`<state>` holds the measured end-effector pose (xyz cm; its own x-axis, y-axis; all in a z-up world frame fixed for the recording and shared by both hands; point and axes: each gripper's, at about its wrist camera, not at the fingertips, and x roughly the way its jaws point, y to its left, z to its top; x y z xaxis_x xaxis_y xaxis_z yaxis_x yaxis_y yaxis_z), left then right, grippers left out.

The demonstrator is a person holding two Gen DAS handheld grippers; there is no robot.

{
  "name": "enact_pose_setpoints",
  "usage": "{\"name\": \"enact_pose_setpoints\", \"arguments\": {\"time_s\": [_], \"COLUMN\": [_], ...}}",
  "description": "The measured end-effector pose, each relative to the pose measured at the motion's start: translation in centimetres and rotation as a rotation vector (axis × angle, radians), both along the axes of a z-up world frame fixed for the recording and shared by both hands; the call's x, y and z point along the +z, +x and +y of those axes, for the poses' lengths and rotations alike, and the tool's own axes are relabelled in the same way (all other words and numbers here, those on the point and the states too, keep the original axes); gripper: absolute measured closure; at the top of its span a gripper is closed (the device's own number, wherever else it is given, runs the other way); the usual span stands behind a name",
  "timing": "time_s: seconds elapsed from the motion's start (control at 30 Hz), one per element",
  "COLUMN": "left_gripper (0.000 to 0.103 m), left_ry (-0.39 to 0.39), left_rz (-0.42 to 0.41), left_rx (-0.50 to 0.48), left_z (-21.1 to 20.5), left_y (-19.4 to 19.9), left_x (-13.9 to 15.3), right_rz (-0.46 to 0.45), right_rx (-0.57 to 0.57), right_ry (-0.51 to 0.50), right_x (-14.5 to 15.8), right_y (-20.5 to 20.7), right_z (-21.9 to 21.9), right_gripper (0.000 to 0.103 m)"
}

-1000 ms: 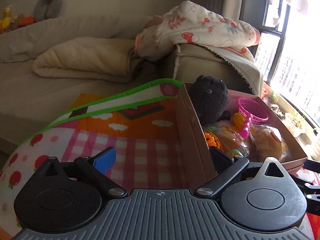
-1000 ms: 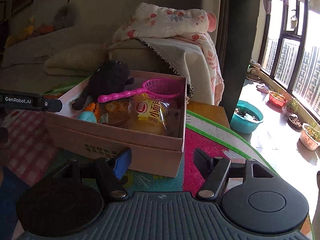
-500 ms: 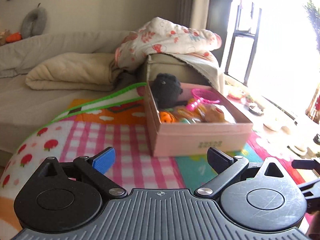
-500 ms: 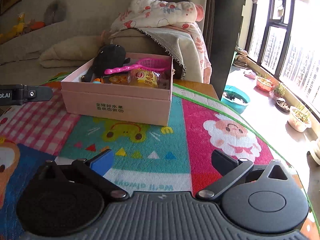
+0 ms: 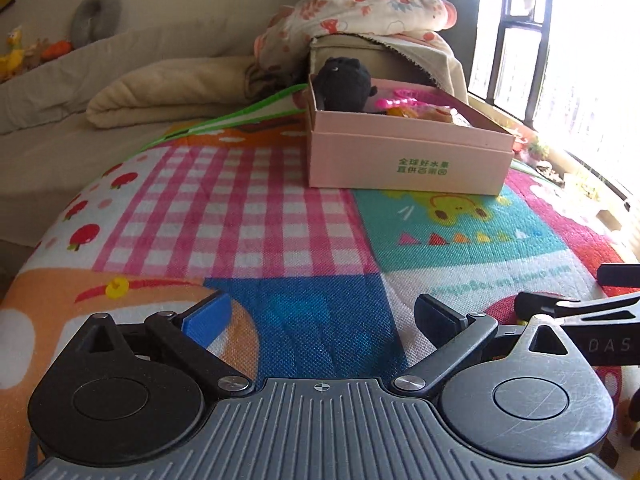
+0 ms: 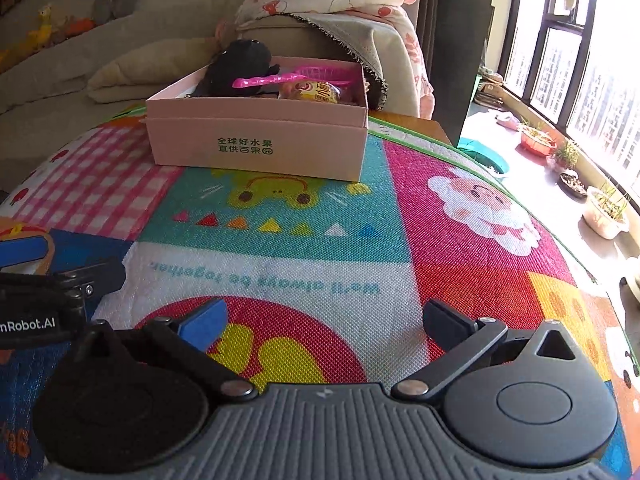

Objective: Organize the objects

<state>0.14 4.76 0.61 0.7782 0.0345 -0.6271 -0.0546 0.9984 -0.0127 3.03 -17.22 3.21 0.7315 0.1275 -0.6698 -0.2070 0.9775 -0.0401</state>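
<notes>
Both grippers (image 5: 322,316) (image 6: 326,320) gape empty before the pink box (image 6: 256,148).

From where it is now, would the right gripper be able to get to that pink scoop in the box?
Probably yes. The right gripper is open and empty, with only bare mat between it and the box. The scoop lies on top, uncovered, beside the black plush.
</notes>
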Motion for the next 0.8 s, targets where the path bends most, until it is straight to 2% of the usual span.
{"name": "enact_pose_setpoints", "arguments": {"time_s": [0.07,0.8], "left_gripper": [0.001,0.0], "left_ry": [0.031,0.029], "left_rz": [0.005,0.011], "left_rx": [0.0,0.014], "left_z": [-0.36,-0.35], "left_y": [0.05,0.47], "left_x": [-0.13,-0.23], "right_rz": [-0.044,-0.032], "right_rx": [-0.042,-0.033], "right_ry": [0.012,0.055], "right_x": [-0.64,-0.56], "right_y": [0.05,-0.04], "right_z": [-0.13,-0.2], "right_gripper": [0.0,0.0]}}
